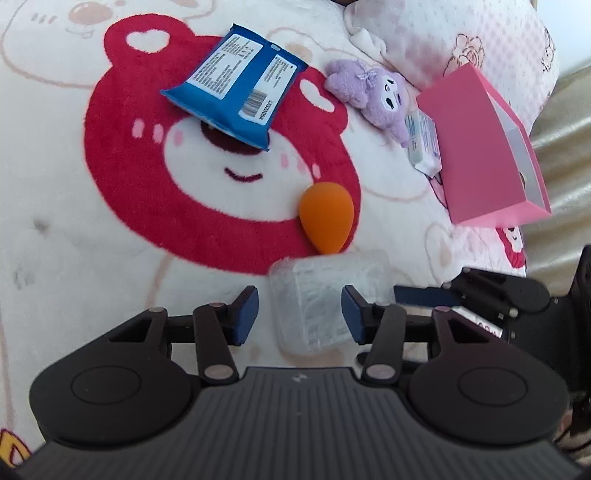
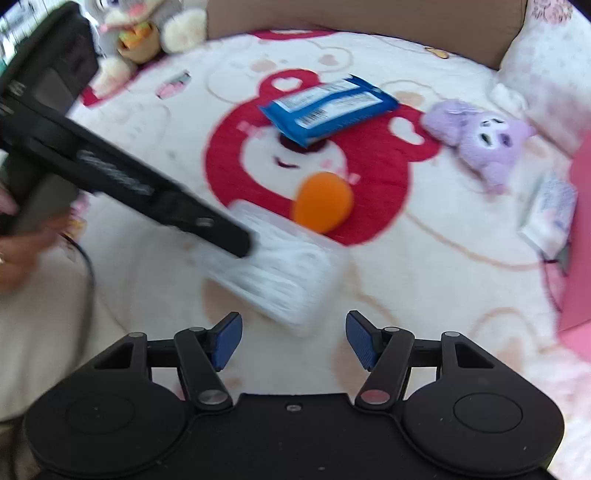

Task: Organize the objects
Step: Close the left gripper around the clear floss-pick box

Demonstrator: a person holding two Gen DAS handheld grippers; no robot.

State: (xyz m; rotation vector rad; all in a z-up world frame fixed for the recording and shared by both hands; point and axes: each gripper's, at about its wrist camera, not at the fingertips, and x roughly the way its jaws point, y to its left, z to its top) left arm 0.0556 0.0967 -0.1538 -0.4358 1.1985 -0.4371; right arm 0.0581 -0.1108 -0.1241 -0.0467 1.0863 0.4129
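A clear plastic box (image 1: 317,295) of white sticks lies on the bear-print blanket (image 1: 110,221), between the fingers of my left gripper (image 1: 299,314). Its right pad is against the box and the left pad stands a little apart, so the gripper is open. An orange egg-shaped sponge (image 1: 327,221) touches the box's far end. In the right wrist view my right gripper (image 2: 293,339) is open and empty, just short of the clear box (image 2: 273,273). The left gripper's black body (image 2: 147,184) reaches the box from the left. A pink box (image 1: 480,147) stands at the right.
A blue wipes pack (image 1: 236,85) lies on the red bear's face. A purple plush (image 1: 373,96) and a small tissue pack (image 1: 423,142) sit by the pink box. A rabbit plush (image 2: 147,26) is at the far left, with a pillow (image 1: 443,37) behind. A hand (image 2: 22,251) holds the left gripper.
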